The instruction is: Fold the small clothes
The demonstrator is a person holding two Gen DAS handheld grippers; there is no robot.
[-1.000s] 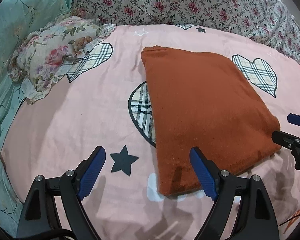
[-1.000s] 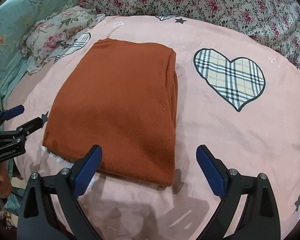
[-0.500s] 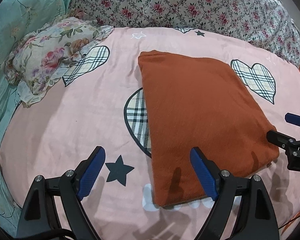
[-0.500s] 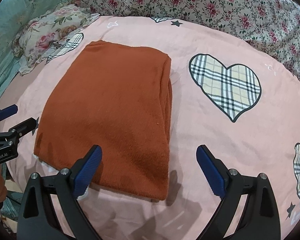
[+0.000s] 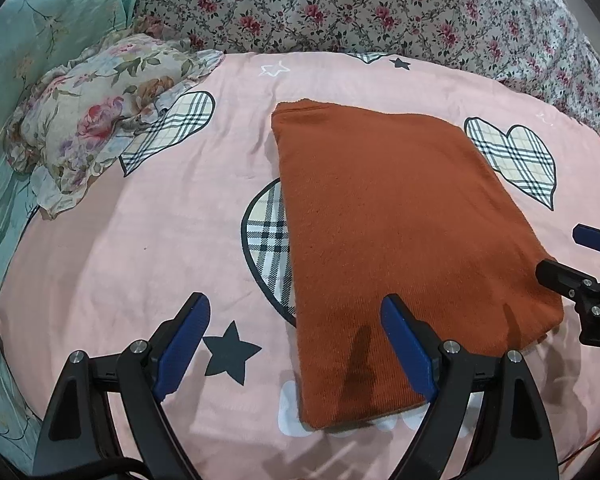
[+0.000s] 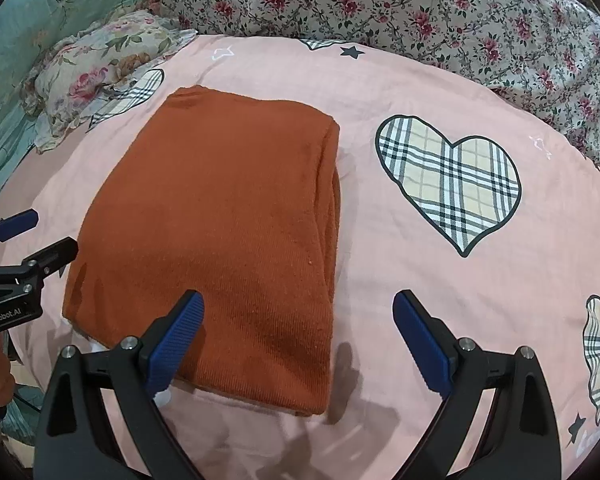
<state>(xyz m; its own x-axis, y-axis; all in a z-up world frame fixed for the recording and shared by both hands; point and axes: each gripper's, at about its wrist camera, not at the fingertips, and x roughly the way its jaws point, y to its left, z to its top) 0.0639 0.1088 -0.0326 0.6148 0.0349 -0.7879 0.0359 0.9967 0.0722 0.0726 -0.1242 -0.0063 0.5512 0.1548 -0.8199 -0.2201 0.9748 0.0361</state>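
A rust-orange knit garment (image 5: 400, 248) lies folded into a flat rectangle on the pink bedsheet (image 5: 140, 240); it also shows in the right wrist view (image 6: 228, 232). My left gripper (image 5: 296, 340) is open and empty, hovering over the garment's near left corner. My right gripper (image 6: 298, 336) is open and empty over the garment's near right corner. Each gripper shows at the edge of the other's view: the right one (image 5: 580, 260) and the left one (image 6: 32, 236).
The pink sheet has plaid hearts (image 6: 448, 184) and dark stars (image 5: 230, 350). A floral pillow (image 5: 100, 108) lies at the far left. A floral quilt (image 5: 380, 12) is bunched along the back. Teal bedding (image 5: 28, 40) lies at the left edge.
Both grippers have drawn back a little toward me and stay open. The garment has not moved on the sheet.
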